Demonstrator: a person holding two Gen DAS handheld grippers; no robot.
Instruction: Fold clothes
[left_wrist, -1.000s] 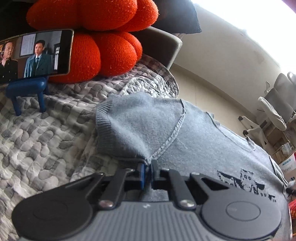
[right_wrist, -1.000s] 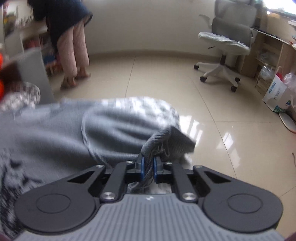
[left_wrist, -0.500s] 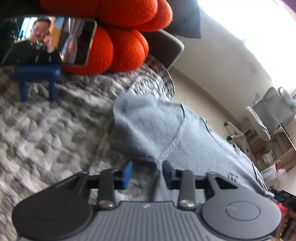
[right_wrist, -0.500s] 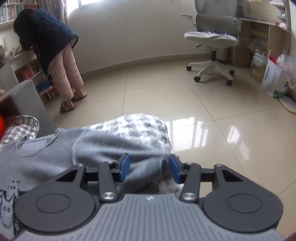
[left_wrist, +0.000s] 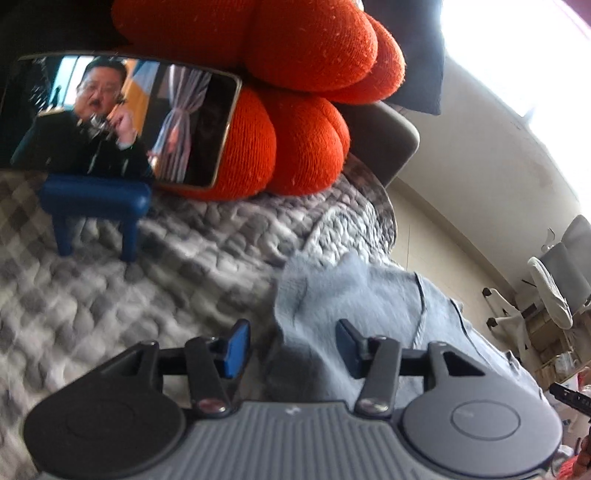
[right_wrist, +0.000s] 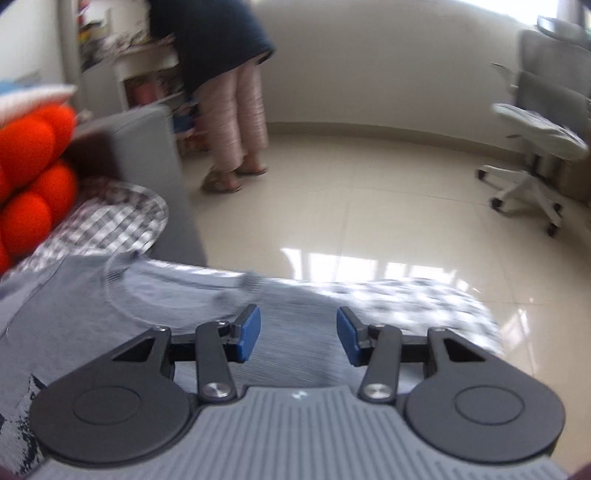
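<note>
Grey knit sweater (left_wrist: 373, 295) with a dark printed graphic lies spread on the grey-and-white quilted checked blanket (left_wrist: 110, 295) covering the sofa seat, one sleeve turned in over the body near the shoulder seam, so the left view shows a folded flap with a ribbed cuff edge. Your left gripper (left_wrist: 291, 345) has its blue-padded jaws spread wide with only cloth below them, nothing pinched; it hovers right over that sleeve flap, likely because that's the part being arranged. Your right gripper (right_wrist: 297, 338) is likewise spread apart and empty, sitting above the sweater's body close to the ribbed neckline (right_wrist: 177, 284), with the far sleeve side running toward the seat edge over the glossy cream tiled floor (right_wrist: 369, 206). Both views are motion-blurred, so exact height above the fabric is unclear. Sleeve in, body still full length: fits a mid-fold stage, judging by the layout only. Orange knotted ball cushion (left_wrist: 295, 110) sits at the back, and a smartphone playing video (left_wrist: 118, 118) rests on a small blue stand (left_wrist: 96, 206) just in front of it, well clear of the garment. A standing person (right_wrist: 229, 92) and a white office chair (right_wrist: 535, 147) are off across the floor, not involved.
</note>
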